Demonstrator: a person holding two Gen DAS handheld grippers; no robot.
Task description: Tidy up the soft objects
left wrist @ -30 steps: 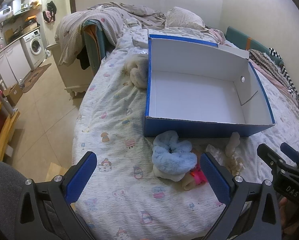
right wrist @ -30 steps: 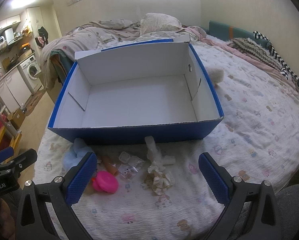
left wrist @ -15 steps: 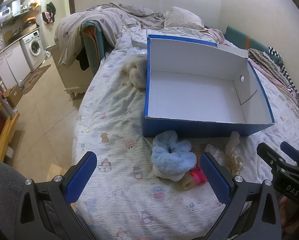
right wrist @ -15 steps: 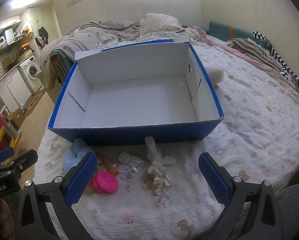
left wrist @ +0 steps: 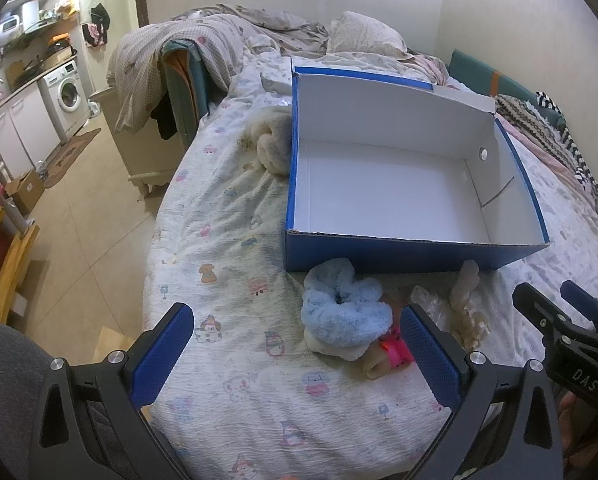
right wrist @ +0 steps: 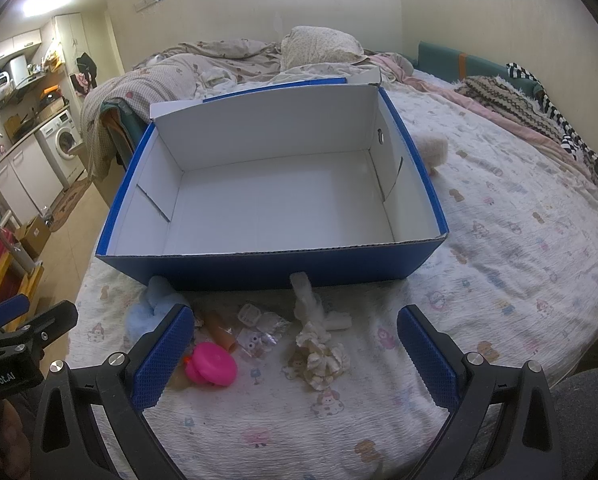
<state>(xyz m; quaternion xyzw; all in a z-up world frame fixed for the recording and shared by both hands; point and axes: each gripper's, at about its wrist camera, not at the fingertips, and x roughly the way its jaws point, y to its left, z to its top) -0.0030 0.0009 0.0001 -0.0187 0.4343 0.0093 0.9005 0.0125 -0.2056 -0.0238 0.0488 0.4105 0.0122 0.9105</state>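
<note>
A blue cardboard box with a white, empty inside stands on the bed; it also shows in the right wrist view. In front of it lie a fluffy light-blue scrunchie, a cream scrunchie, a pink round toy and a clear plastic bag. A cream fuzzy item lies left of the box. My left gripper is open, just short of the blue scrunchie. My right gripper is open, with the cream scrunchie between its fingers' line.
The bed sheet has cartoon prints. Crumpled duvets and a pillow lie behind the box. Another fuzzy cream item lies right of the box. The floor, a washing machine and cabinets are at the left.
Both grippers have stayed almost still and open. The left view has shifted very slightly. No object has moved.
</note>
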